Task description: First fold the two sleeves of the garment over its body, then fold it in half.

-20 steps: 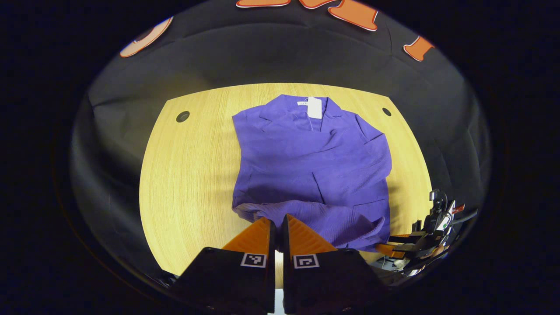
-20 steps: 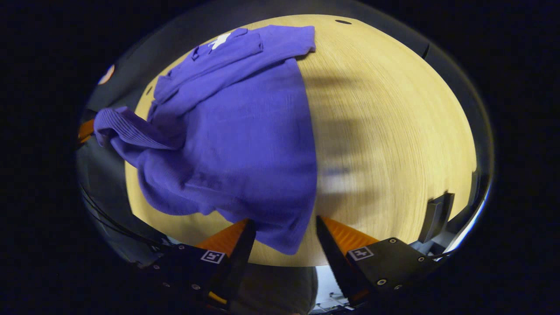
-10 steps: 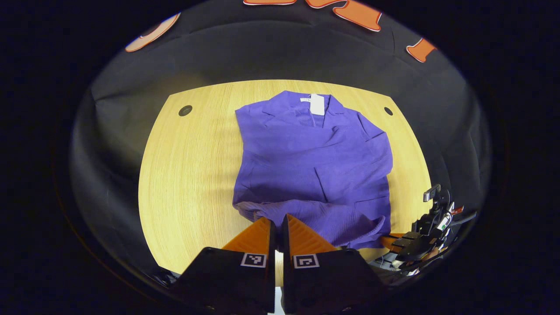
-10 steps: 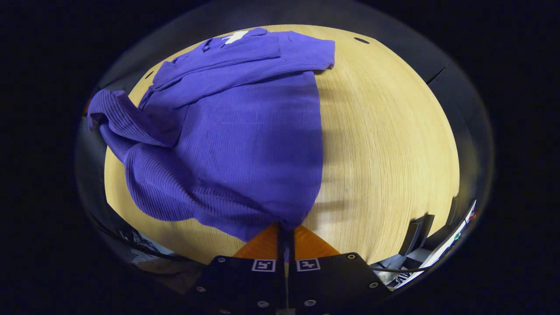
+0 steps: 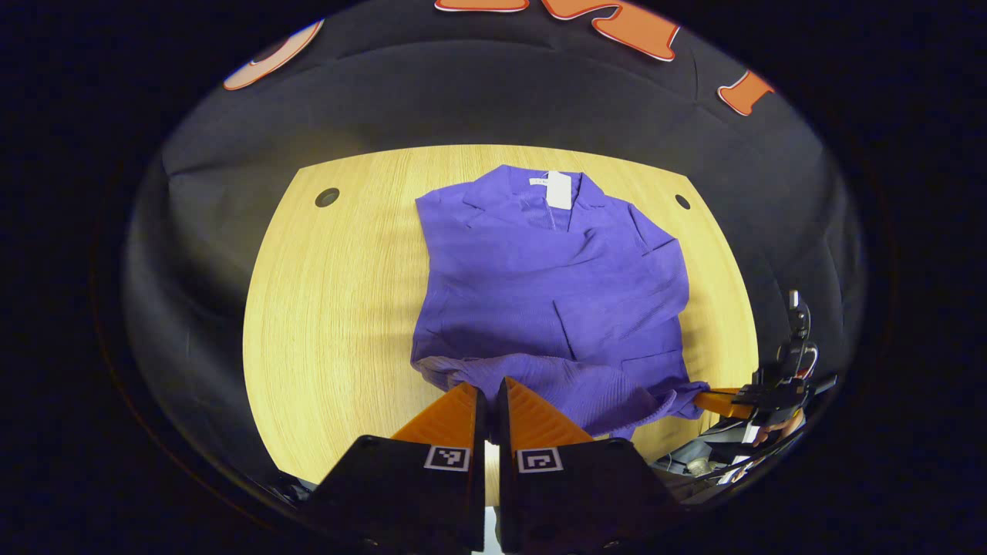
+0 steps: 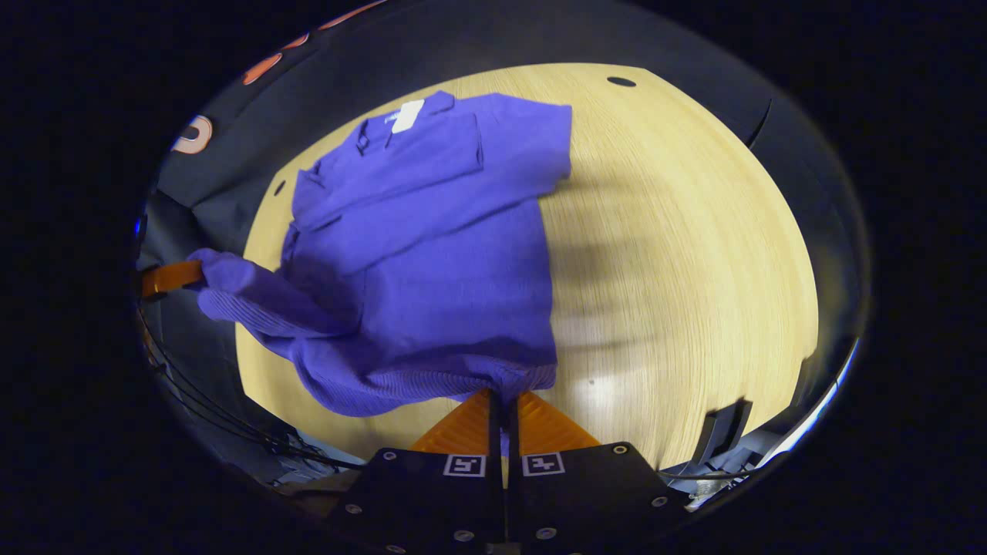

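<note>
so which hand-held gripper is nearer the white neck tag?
Neither clearly. Both the left hand-held gripper and the right hand-held gripper grip the hem, opposite the white neck tag.

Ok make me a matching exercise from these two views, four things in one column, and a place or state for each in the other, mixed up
Things:
1. garment
2. white tag
3. left tongs
4. right tongs

Place or state:
A. at the collar, far end of the garment
B. shut on the hem's near left corner
C. sleeves lying across the body, on the wooden table
D. shut on the hem's near right corner

Pairs: 1-C, 2-A, 3-B, 4-D
</note>
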Tool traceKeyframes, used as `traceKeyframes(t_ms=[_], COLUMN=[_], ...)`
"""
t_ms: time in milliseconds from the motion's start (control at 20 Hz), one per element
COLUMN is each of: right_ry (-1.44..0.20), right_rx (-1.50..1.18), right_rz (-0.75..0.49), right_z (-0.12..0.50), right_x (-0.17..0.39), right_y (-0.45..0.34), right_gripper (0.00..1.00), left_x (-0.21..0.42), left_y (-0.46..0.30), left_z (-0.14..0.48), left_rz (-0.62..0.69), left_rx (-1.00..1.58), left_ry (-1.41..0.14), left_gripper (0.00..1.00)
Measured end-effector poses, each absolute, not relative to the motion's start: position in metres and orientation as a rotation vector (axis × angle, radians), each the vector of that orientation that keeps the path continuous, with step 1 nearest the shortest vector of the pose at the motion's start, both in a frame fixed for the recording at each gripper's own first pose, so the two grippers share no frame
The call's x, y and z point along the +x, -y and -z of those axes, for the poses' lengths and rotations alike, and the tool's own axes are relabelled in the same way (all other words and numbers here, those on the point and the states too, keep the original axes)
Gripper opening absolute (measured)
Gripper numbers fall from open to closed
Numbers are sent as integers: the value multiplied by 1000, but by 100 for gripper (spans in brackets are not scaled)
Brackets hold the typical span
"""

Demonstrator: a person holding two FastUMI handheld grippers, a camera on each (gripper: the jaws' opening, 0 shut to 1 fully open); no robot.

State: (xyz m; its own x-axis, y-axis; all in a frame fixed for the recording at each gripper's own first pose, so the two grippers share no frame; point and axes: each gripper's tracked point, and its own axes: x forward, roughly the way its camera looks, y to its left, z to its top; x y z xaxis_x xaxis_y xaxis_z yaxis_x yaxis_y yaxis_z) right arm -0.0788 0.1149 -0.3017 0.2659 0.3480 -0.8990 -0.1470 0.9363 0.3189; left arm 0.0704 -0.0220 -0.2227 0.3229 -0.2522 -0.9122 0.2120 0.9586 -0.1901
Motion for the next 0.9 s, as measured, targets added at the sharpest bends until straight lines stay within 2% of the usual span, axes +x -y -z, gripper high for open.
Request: traceKeyframes(t_ms=[400,650,900], right_ry=[-1154,-1079,-1061], right_rx=[168,127,95], right_rz=[-405,-440,-458], right_z=[237,195,183], right_x=[3,69,143], right_y=[-116,-125,-137], right_gripper=[2,2,2], left_x=[109,154,221], left_y=[24,20,18], left_z=[198,185,202], left_rz=[314,311,319], left_rx=[-45,-13,37], left_ry=[-1160,-1139,-1180], left_gripper=[8,8,8])
